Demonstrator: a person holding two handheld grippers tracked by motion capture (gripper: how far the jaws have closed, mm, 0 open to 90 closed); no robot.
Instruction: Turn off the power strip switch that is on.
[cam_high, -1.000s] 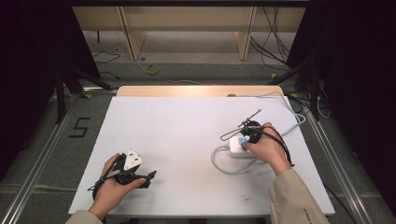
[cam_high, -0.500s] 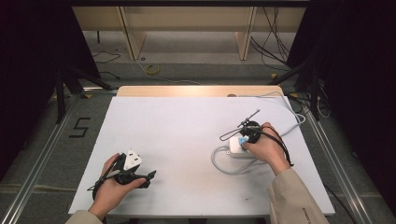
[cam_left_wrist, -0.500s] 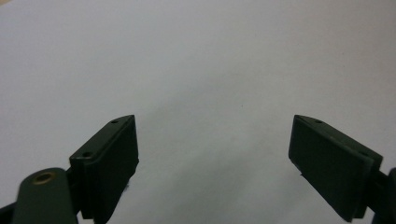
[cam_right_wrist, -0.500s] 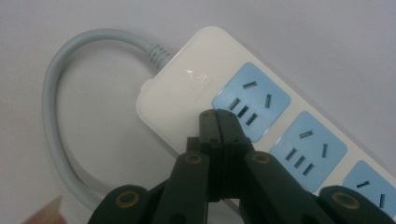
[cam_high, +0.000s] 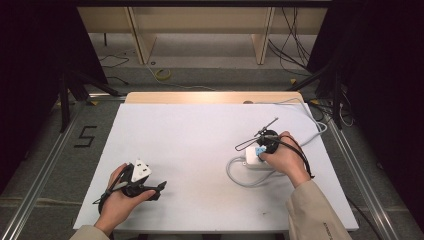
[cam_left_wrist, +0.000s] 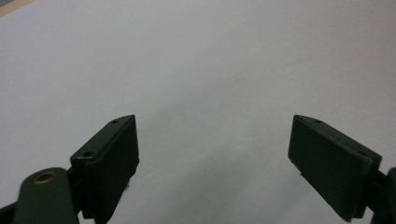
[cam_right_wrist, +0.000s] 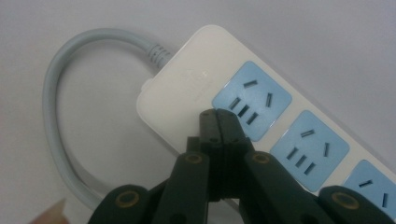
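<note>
**Table with two hand-held grippers and a power strip**

- Table (cam_high: 200, 145): white top, with a bare wooden strip along its far edge.
- Left gripper (cam_high: 156, 188): held in the person's left hand (cam_high: 117, 200) near the front left corner of the table, lying low over the surface. In the left gripper view its two black jaws stand wide apart, with bare white tabletop between them and nothing held.
- Right gripper (cam_right_wrist: 218, 116): held in the person's right hand (cam_high: 285, 159) on the right half of the table. In the right gripper view its jaws are pressed together, tips directly over the near edge of the power strip beside the first socket; whether they touch it cannot be told. Nothing is clamped between them.
- Power strip (cam_right_wrist: 196, 88): white body with blue sockets, lying flat on the table under the right hand.
- Grey cord (cam_right_wrist: 51, 121): leaves the strip's end and bends in a loop on the tabletop beside it.
</note>
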